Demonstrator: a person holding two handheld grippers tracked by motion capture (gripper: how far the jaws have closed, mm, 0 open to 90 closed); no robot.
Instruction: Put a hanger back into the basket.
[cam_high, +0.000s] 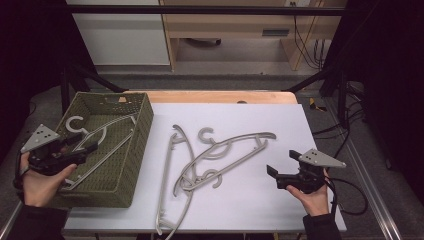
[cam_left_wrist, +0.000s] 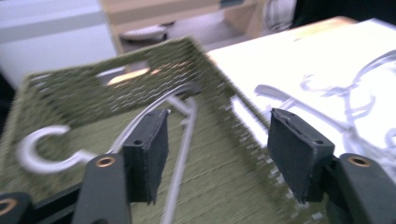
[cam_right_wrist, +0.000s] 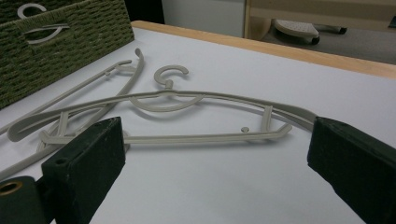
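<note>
A green woven basket (cam_high: 142, 135) stands at the table's left with a grey plastic hanger (cam_high: 100, 137) lying inside it. My left gripper (cam_high: 85, 150) hovers over the basket's near left part, open. In the left gripper view the hanger (cam_left_wrist: 182, 158) lies in the basket (cam_left_wrist: 70, 88) below the gripper (cam_left_wrist: 223, 149), and no pad touches it. More grey hangers lie tangled on the white table top, one curved hanger (cam_high: 230, 150) uppermost. My right gripper (cam_high: 283, 162) is open just right of them, facing that hanger (cam_right_wrist: 187, 100), and the gap between its jaws (cam_right_wrist: 219, 168) holds nothing.
A long hanger (cam_high: 167, 185) reaches from the pile down to the table's front edge. The white table top (cam_high: 260, 200) has free room at the near right. A wooden strip (cam_high: 215, 96) runs along the table's far edge, and black frame bars stand around the table.
</note>
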